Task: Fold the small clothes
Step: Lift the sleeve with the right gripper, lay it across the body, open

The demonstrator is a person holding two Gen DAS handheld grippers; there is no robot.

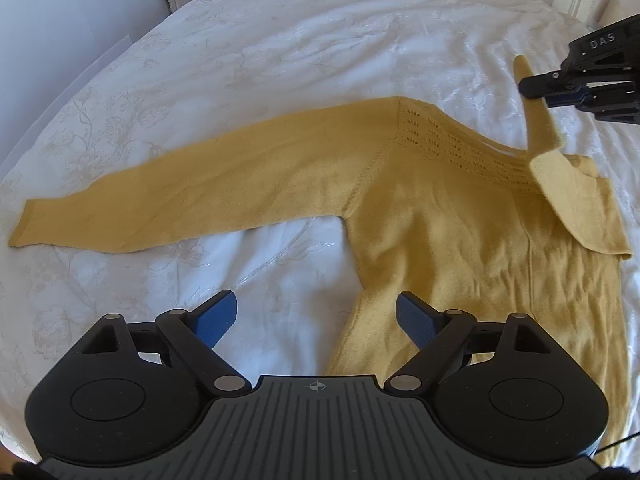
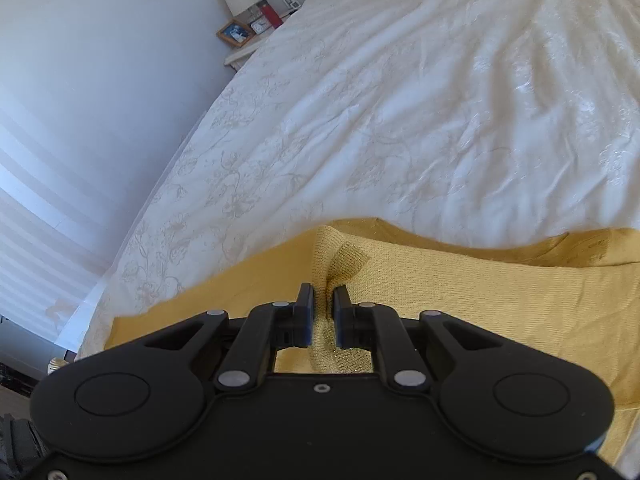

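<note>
White bed [image 1: 320,40] fills the frame; yellow sweater [image 1: 460,232] lies flat just ahead of left gripper [image 1: 316,320], jaws wide, nothing btwn them. Right gripper [image 2: 324,312] clenched on a sleeve [image 2: 500,292], lifted over the sweater's body.

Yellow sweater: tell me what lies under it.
The yellow sweater lies on a white embroidered bedspread, visible all around it. The right gripper lifts one sleeve clear. Whatever sits beneath the body is covered.
</note>
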